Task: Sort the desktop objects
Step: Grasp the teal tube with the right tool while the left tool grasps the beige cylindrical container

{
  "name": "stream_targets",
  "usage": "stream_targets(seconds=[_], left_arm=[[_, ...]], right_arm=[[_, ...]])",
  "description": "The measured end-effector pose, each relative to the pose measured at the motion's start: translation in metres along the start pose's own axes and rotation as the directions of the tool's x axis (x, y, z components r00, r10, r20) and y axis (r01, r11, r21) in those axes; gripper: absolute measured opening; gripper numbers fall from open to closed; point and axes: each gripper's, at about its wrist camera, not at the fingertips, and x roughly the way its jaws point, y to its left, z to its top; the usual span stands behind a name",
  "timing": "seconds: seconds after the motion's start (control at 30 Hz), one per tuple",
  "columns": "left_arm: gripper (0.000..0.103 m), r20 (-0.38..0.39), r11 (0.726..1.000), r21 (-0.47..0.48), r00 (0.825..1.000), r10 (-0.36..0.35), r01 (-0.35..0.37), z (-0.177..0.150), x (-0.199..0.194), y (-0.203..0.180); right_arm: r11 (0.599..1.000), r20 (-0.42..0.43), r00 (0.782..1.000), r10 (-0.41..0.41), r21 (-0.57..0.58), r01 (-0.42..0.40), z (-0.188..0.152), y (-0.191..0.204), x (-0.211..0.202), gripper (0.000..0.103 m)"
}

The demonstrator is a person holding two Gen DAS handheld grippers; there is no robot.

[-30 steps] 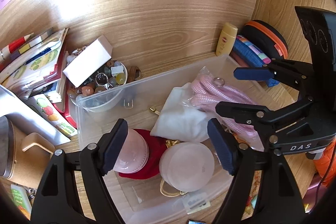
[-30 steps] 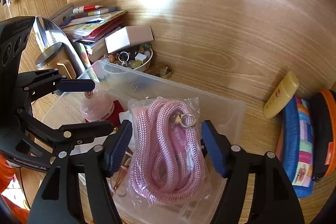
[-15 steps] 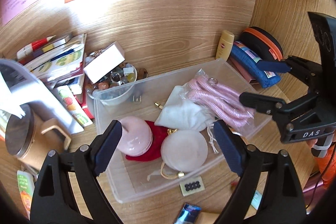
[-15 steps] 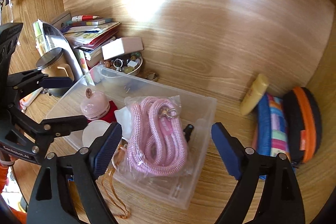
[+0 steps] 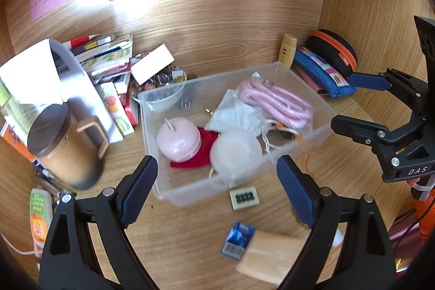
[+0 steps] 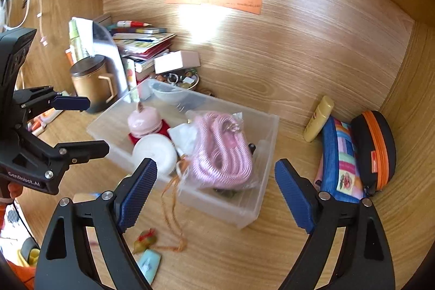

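Showing only in left view: small cream card of black dots (image 5: 244, 198) beside clear plastic bin (image 5: 304, 78).
Left gripper (image 5: 217, 184): spread wide, empty.
Right gripper (image 6: 216, 186): spread wide, empty.

The left gripper (image 5: 217, 186) is spread wide and holds nothing. Just ahead of its fingertips sits a clear plastic box (image 5: 307, 136) holding a pink rope (image 5: 277, 102), a white pouch (image 5: 239, 116), a pink round case (image 5: 179, 139) on red cloth (image 5: 206, 147), and a pale round lid (image 5: 235, 152). Between the fingers lies a small button card (image 5: 244, 198); closer in, a blue packet (image 5: 238, 239). A lidded mug (image 5: 64, 150) stands off its left finger. The right gripper (image 5: 353, 102), also spread wide, hangs to the right.
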Motion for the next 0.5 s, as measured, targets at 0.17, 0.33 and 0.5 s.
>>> stream_targets(seconds=[0.17, 0.33, 0.5], left_arm=[[0.097, 0.01, 1.0, 0.008, 1.0, 0.007, -0.007, -0.017, -0.013, -0.008], [0.097, 0.001, 1.0, 0.013, 1.0, -0.004, 0.004, -0.035, -0.021, -0.013], [0.097, -0.016, 1.0, 0.005, 1.0, -0.024, 0.024, -0.05, -0.023, -0.018]], right_arm=[[0.999, -0.001, 1.0, 0.029, 0.014, -0.029, -0.014, 0.012, -0.011, 0.087], [0.999, -0.009, 0.999, 0.032, 0.025, -0.031, -0.034, 0.02, -0.017, 0.088], [0.996, -0.039, 0.998, 0.055, 0.073, -0.052, -0.061, 0.023, -0.017, 0.088]])
